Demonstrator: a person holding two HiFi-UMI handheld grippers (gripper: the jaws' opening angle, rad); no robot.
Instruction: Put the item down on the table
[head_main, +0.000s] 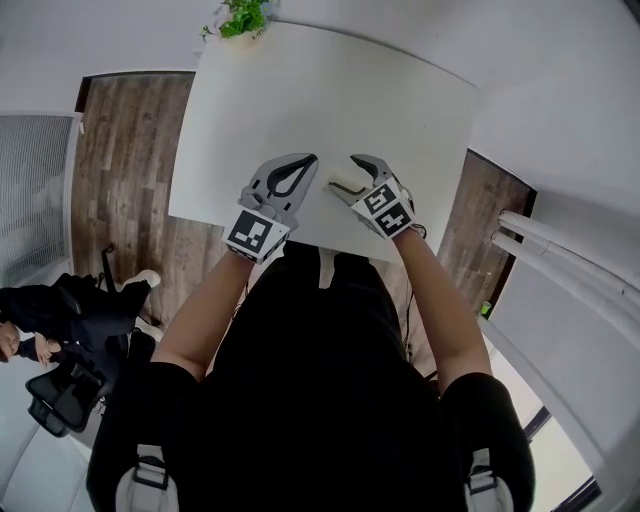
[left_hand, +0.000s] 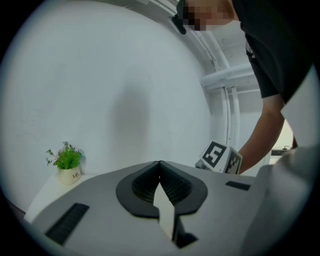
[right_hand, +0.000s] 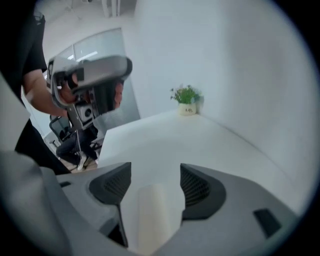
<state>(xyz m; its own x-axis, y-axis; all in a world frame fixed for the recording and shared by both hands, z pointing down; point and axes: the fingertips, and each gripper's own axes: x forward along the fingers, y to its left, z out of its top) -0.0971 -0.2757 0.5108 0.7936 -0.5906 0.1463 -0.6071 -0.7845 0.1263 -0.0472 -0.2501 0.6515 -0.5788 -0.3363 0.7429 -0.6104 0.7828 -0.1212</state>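
The item is a short cream cylinder (head_main: 343, 184) lying on the white table (head_main: 300, 100) near its front edge. My right gripper (head_main: 352, 180) hangs just above it, pointing steeply down, jaws wide open. In the right gripper view the cylinder (right_hand: 152, 215) lies between the two dark pads (right_hand: 112, 185) with a gap on each side, so neither pad presses on it. My left gripper (head_main: 309, 159) is beside it to the left, held about level, its tips together (left_hand: 160, 163) with nothing between them. The right gripper's marker cube (left_hand: 220, 157) shows past it.
A small potted plant (head_main: 240, 18) stands at the table's far edge against the white wall. A black office chair (head_main: 60, 385) sits on the wooden floor at the left. White pipes (head_main: 560, 250) run along the wall at the right.
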